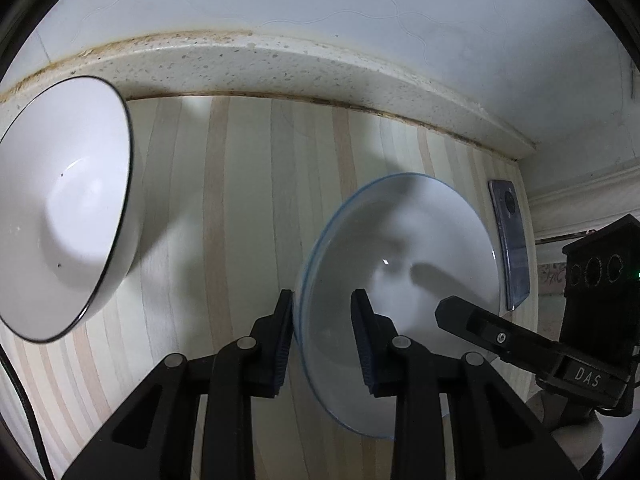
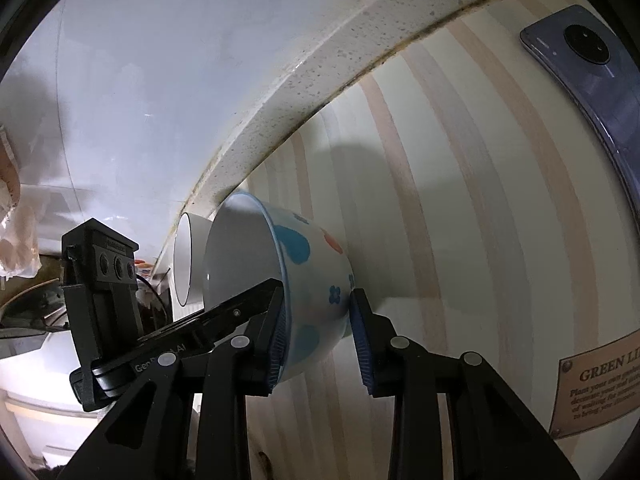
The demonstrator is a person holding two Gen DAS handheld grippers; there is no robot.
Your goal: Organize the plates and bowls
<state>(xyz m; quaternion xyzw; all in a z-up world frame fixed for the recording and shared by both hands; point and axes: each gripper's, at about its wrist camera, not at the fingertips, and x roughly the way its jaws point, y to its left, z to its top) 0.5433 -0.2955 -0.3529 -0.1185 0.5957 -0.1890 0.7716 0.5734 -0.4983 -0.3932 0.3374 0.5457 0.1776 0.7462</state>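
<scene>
A blue-rimmed bowl point(image 1: 400, 292) stands upright, mouth up, on the striped counter point(image 1: 240, 200) near its back edge, its rim straddled by both grippers. The left gripper point(image 1: 323, 332) and right gripper point(image 2: 318, 330) are each partly open, not visibly clamped. A second white bowl point(image 1: 68, 208) sits apart along that speckled edge, a phone point(image 2: 592, 76) towards the corner.
</scene>
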